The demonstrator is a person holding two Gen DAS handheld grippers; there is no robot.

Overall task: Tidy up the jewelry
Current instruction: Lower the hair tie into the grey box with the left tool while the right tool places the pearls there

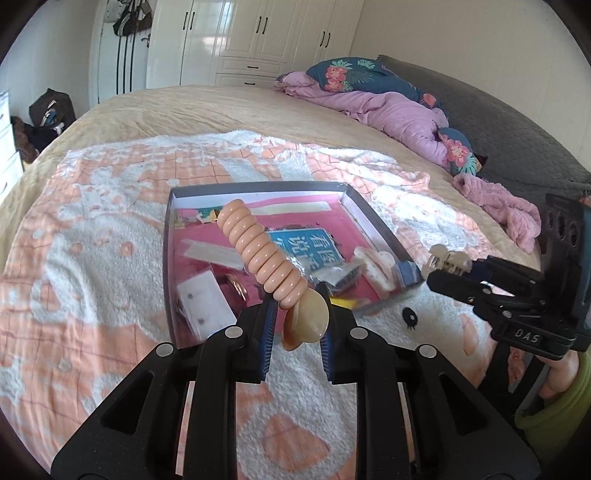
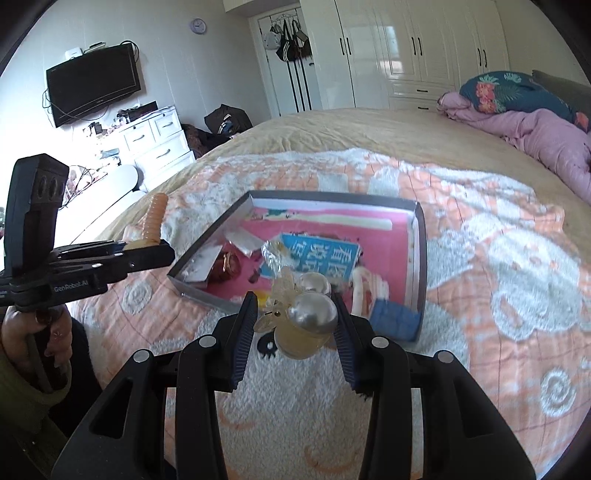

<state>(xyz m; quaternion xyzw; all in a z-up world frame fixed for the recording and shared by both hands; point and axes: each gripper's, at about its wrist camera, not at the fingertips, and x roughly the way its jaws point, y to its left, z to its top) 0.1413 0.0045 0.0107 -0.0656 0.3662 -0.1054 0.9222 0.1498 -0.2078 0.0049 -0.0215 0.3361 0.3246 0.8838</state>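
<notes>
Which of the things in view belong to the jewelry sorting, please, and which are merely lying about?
Job:
- spiral hair tie, left gripper
- pearl hair claw, right gripper
- shallow box

Lying about:
- pink quilt
- floral pillow
- television

Noted on bed (image 1: 221, 107): peach-and-white fleece blanket (image 1: 92, 236) spread flat; pink quilt (image 1: 399, 114) bunched near grey headboard (image 1: 517, 133), floral pillow (image 1: 351, 74) atop. White wardrobe (image 2: 413, 48), wall-mounted television (image 2: 92, 83), white dresser (image 2: 159, 136), wall clock (image 2: 198, 26), bags hanging on door (image 2: 288, 44).
</notes>
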